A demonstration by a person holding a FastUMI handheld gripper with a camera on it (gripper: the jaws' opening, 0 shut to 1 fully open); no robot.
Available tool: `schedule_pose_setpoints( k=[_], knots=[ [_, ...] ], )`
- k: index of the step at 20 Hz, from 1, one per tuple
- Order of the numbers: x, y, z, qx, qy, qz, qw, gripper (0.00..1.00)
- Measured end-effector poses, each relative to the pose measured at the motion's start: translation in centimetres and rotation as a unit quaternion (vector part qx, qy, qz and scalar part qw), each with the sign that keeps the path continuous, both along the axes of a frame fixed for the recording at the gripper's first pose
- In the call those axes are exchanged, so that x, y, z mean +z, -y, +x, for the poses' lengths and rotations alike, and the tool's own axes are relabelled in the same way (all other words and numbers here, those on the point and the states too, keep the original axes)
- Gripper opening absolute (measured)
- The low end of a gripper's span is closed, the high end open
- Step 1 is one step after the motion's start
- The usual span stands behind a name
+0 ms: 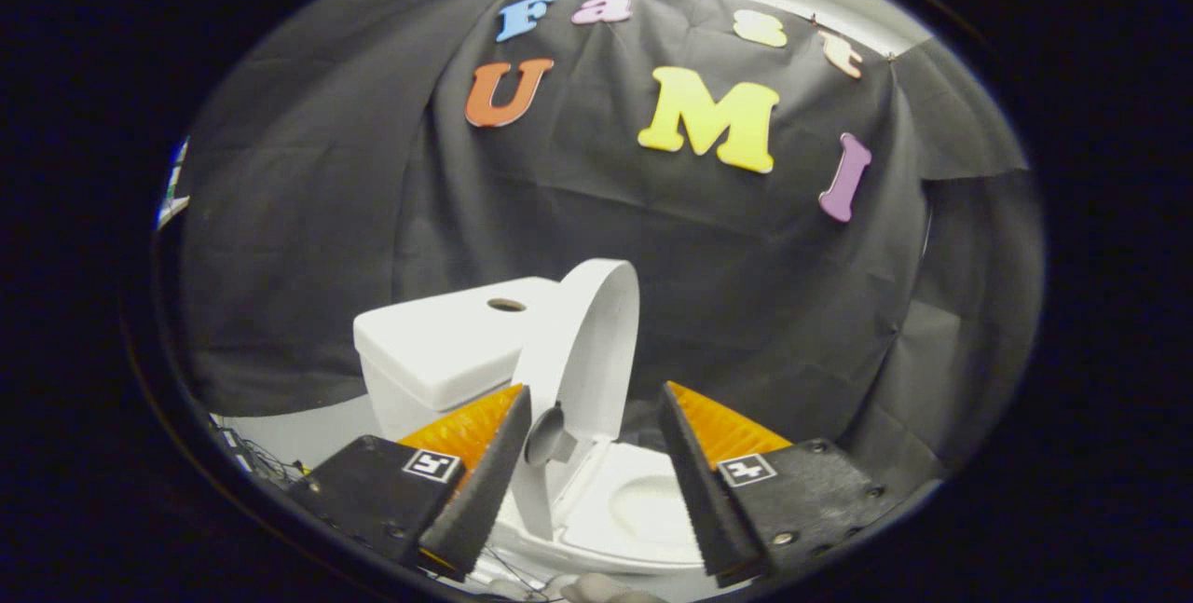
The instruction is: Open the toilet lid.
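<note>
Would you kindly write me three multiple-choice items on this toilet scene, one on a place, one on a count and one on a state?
1. Where does the toilet lid stand relative to the gripper?
A. ahead, between the fingers' lines
B. far off to one side
C. behind the tank

2. How many holes show in the top of the tank?
A. none
B. one
C. three

3. What state is the toilet lid in?
A. flat down on the seat
B. raised, about upright
C. taken off

Answers:
1 A, the lid rises in the gap ahead of the open fingers, untouched.
2 B, a single round hole sits in the tank's cover.
3 B, the lid stands on edge beside the tank, with the seat and its opening bare below.
</note>
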State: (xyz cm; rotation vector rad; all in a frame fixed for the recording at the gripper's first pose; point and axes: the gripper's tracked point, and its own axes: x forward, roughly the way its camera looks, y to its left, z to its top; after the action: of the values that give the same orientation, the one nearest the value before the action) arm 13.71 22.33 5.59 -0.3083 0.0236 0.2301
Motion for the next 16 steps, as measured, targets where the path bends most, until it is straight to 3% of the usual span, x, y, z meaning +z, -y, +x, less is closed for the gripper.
schedule_pose_setpoints(
  k=[2,10,16],
  knots=[
    [1.3,2.7,-0.8,-0.013,0.023,0.01,1.0,1.0],
    [3.1,14.2,-3.5,-0.056,0.041,0.093,0.993,1.0],
    [2.9,22.3,-5.7,-0.096,0.078,0.104,0.987,1.0]
  ],
)
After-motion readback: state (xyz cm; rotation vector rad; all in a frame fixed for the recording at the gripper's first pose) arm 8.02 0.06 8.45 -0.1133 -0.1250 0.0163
